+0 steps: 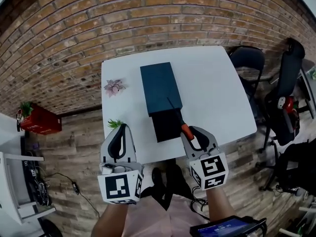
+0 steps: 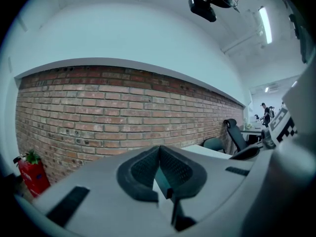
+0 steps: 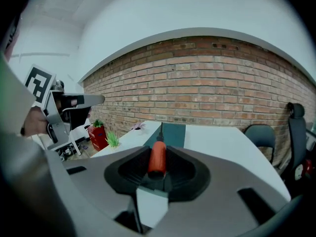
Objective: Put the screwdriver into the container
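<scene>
A long dark teal container point(image 1: 159, 87) lies in the middle of the white table point(image 1: 212, 93), with a darker section point(image 1: 168, 125) at its near end. My right gripper point(image 1: 191, 134) is shut on the orange-red handle of the screwdriver point(image 1: 185, 130), just right of that near end. The thin shaft points forward over the container. In the right gripper view the screwdriver's handle point(image 3: 158, 158) sits between the jaws of my right gripper point(image 3: 158, 154), aimed at the container point(image 3: 173, 133). My left gripper point(image 1: 120, 130) hovers at the table's front left edge. Its pads point(image 2: 173, 171) meet with nothing between them.
A pink succulent point(image 1: 114, 87) and a small green plant point(image 1: 114, 123) stand on the table's left side. Dark chairs point(image 1: 248, 59) crowd the right side. A red object with a plant point(image 1: 39, 120) sits on the floor at left. A brick wall runs behind the table.
</scene>
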`<control>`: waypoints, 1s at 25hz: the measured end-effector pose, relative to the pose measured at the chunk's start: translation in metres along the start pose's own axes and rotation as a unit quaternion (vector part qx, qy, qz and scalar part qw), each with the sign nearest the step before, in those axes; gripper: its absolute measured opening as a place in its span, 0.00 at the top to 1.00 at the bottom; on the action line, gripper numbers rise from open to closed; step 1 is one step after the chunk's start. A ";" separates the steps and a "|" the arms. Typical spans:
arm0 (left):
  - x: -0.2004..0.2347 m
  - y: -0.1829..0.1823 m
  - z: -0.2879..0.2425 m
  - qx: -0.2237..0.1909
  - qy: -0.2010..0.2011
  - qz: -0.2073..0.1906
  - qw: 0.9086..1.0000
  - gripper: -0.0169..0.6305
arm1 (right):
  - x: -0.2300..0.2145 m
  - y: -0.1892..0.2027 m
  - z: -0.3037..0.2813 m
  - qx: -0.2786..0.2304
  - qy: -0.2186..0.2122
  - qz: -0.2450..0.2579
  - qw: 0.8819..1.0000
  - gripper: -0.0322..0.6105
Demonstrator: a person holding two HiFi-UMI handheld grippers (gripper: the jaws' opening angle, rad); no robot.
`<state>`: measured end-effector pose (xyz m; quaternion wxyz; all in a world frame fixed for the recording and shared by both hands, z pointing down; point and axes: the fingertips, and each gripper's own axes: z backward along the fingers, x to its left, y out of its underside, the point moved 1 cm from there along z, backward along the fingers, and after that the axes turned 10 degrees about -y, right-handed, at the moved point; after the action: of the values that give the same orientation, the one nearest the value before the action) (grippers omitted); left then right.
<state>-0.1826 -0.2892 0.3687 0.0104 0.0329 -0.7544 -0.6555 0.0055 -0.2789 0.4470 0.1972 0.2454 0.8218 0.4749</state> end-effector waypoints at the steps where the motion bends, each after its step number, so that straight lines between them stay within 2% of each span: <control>1: -0.001 0.006 0.003 0.006 0.002 0.000 1.000 0.95 | 0.003 0.009 0.001 0.007 -0.002 -0.004 1.000 0.78; 11: -0.009 0.046 0.013 0.040 0.007 0.002 0.999 0.95 | 0.012 0.068 0.000 0.060 -0.018 -0.030 0.998 0.78; 25: 0.002 0.046 -0.005 0.056 -0.040 -0.004 0.998 0.95 | -0.006 0.074 -0.042 0.119 -0.074 -0.014 0.990 0.78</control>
<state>-0.1858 -0.2878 0.4144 -0.0246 0.0098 -0.7894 -0.6134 0.0029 -0.2799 0.5325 0.2330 0.2901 0.8592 0.3512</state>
